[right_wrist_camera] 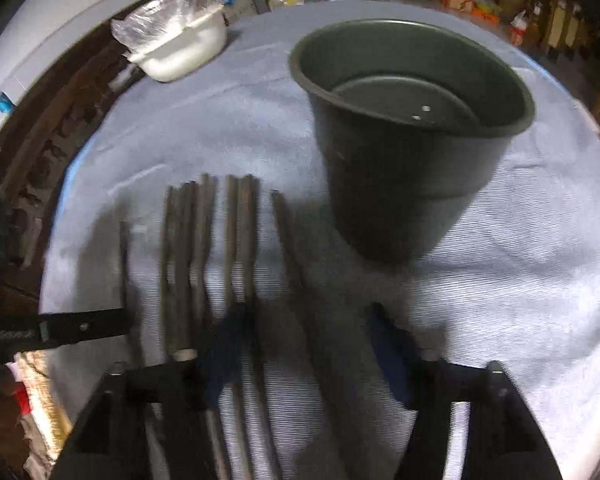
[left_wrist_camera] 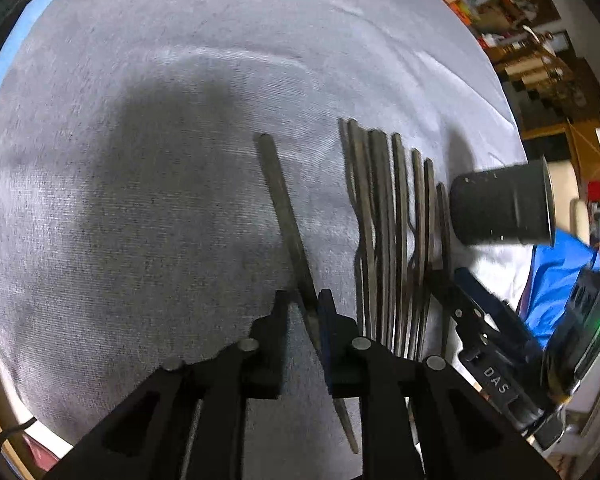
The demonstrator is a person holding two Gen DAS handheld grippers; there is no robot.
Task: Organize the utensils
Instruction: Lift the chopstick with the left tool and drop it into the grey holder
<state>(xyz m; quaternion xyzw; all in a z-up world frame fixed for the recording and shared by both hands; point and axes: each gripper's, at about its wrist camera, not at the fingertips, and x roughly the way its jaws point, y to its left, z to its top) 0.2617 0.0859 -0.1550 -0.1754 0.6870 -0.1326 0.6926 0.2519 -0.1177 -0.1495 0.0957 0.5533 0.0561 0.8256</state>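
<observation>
Utensil (left_wrist_camera: 288, 224) clamped in my left gripper (left_wrist_camera: 303, 304), apart from the utensil row (left_wrist_camera: 396, 232) | my right gripper (right_wrist_camera: 304, 344) spread wide over that row | dark pot (right_wrist_camera: 412, 152) upright beside it on the grey cloth (right_wrist_camera: 520, 280)

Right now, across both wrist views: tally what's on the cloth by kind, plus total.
Dark utensils: 7, one in the left gripper as the held utensil, 6 in the utensil row (blurred, so roughly)
Dark pot: 1
White bowl with plastic wrap: 1
Total: 9
</observation>
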